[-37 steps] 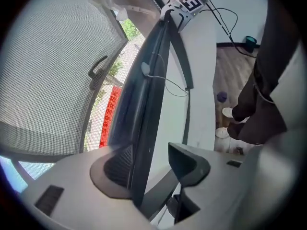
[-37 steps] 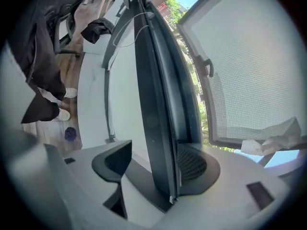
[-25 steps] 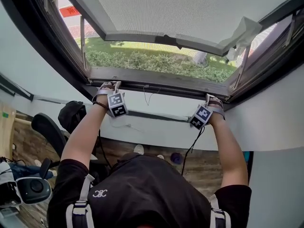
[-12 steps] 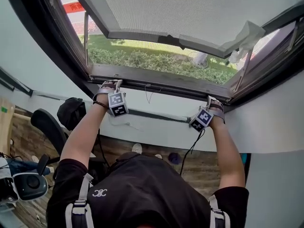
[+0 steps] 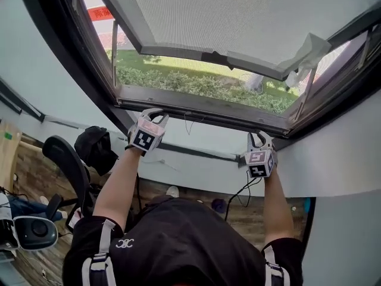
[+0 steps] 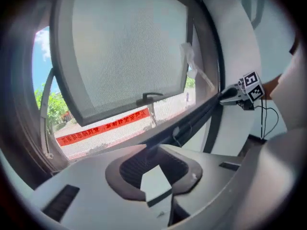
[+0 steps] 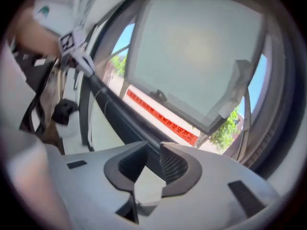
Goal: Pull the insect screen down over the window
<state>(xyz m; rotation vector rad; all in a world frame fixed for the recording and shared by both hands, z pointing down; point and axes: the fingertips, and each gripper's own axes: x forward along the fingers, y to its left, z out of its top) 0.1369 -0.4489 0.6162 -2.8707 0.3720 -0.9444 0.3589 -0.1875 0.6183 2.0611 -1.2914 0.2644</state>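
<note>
The insect screen (image 5: 238, 16) hangs above the window sill (image 5: 202, 105) before me; a chair (image 5: 62, 159) stands on the floor (image 5: 265, 216) at my left.

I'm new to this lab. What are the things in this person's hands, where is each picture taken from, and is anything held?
No robot: a person holds a two-fingered tool in each hand, the left gripper and the right gripper; the marked cubes belong to them. One picture comes from a camera on the head; the other two cameras ride on the grippers and look along their fingers. Both grippers are close to the window's lower frame. The insect screen hangs partly down, with greenery showing under it. Both pairs of fingers are closing, and nothing is gripped.
</note>
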